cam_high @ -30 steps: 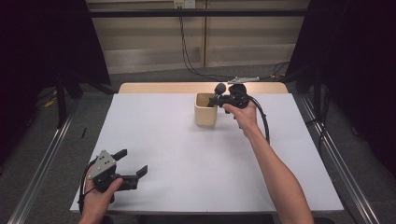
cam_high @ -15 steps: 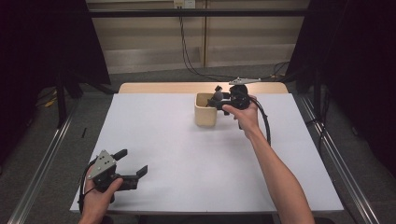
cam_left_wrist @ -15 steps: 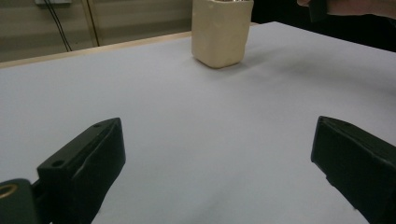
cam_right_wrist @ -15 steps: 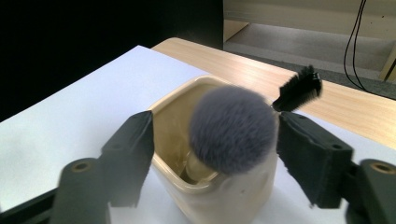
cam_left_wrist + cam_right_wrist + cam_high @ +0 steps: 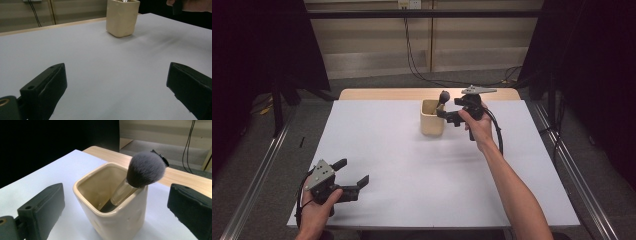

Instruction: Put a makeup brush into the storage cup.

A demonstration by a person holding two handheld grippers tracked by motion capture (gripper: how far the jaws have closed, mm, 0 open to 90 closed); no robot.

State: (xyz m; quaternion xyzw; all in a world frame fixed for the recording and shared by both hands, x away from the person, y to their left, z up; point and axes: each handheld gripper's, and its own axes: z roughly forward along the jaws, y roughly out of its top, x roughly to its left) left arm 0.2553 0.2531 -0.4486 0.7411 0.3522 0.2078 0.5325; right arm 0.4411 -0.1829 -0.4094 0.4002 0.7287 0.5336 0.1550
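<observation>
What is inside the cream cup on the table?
A makeup brush stands in the cup, leaning on the rim, its grey bristles up above the edge. The lower end of its handle and the cup's bottom are hidden by the wall.

The cup (image 5: 112,220) hides the lower handle of the brush (image 5: 146,168)

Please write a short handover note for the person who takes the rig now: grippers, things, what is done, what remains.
Right gripper: jaws have just been opening, now wide, nothing between them, beside the cup.
Left gripper: open, empty, at the near left of the table.
Brush: standing in the cup, handle down, leaning on the rim.
Done: brush placed and released.
Left: probably only draw the right gripper back.
</observation>
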